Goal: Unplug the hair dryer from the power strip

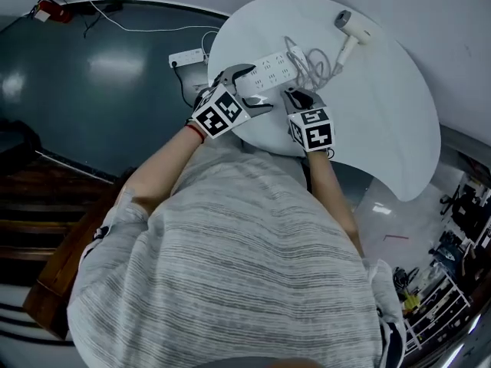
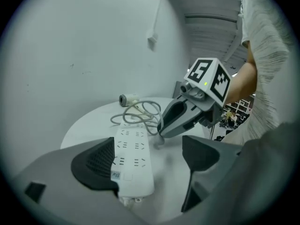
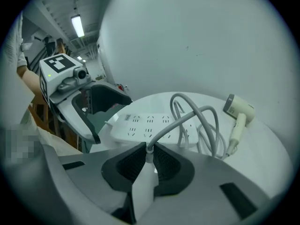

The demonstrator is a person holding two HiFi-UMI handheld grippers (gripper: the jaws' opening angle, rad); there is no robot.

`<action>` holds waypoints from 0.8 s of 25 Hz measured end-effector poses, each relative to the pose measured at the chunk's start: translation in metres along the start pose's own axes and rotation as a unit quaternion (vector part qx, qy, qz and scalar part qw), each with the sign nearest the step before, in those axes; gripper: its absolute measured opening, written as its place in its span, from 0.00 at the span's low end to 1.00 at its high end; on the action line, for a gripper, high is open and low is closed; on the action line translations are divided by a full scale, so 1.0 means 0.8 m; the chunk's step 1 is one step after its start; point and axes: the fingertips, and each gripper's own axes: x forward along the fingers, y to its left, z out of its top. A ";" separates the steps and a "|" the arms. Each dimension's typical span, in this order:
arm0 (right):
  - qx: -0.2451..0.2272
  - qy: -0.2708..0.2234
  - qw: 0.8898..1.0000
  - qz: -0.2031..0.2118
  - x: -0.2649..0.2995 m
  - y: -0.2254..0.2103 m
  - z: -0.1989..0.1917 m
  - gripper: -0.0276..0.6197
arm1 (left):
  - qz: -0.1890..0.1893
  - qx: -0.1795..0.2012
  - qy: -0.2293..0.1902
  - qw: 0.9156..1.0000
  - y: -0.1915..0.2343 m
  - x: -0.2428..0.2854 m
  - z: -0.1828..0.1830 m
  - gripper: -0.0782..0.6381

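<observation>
Right gripper view tells it: our right gripper [image 3: 149, 159] has its fingers [image 3: 123, 165] clenched on the hair dryer's white plug [image 3: 143, 186]. The cord [image 3: 206, 114] rises out of the pinch, and the plug looks clear of the power strip [image 3: 140, 125], which lies just beyond. Over on the left gripper [image 2: 147, 157], the fingers are spread wide and straddle the strip's near end without squeezing it. The strip sits by the near-left edge of the worktop [image 1: 383, 106]; the hair dryer [image 1: 349, 25] lies by the far edge, with cord loops between them.

To do this well, we'd press the left fingers down on the strip so it can't lift or slide. We'd hold the plug by its body rather than the cord and draw it straight away from the sockets, gently enough that the loops don't tug the dryer.

Count: two grippers, one hair dryer, one cord, one plug, one worktop. Power strips, two: one on the worktop, and a second power strip [image 1: 188, 56] down on the floor.
</observation>
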 end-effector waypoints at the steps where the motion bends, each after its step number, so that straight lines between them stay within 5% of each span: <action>1: 0.001 0.005 1.000 0.001 0.004 0.001 -0.006 0.13 | -0.001 0.000 -0.001 1.000 -0.004 -0.004 0.000 0.73; 3: 0.006 0.013 1.000 0.003 0.010 0.003 -0.017 0.13 | 0.001 -0.004 -0.008 1.000 -0.009 -0.012 0.003 0.55; 5: 0.008 0.014 1.000 0.003 0.014 0.004 -0.024 0.13 | 0.008 -0.003 -0.024 1.000 -0.012 -0.019 0.009 0.26; 7: 0.012 0.009 1.000 0.002 0.015 0.003 -0.025 0.14 | 0.010 -0.001 -0.035 0.999 -0.015 -0.023 0.016 0.13; 9: 0.025 0.002 1.000 0.002 0.011 0.001 -0.022 0.22 | 0.006 -0.004 -0.040 0.999 -0.020 -0.025 0.021 0.12; 20: 0.062 -0.081 0.995 0.000 -0.063 0.008 0.014 0.22 | -0.025 -0.011 -0.070 0.997 -0.044 -0.055 0.048 0.12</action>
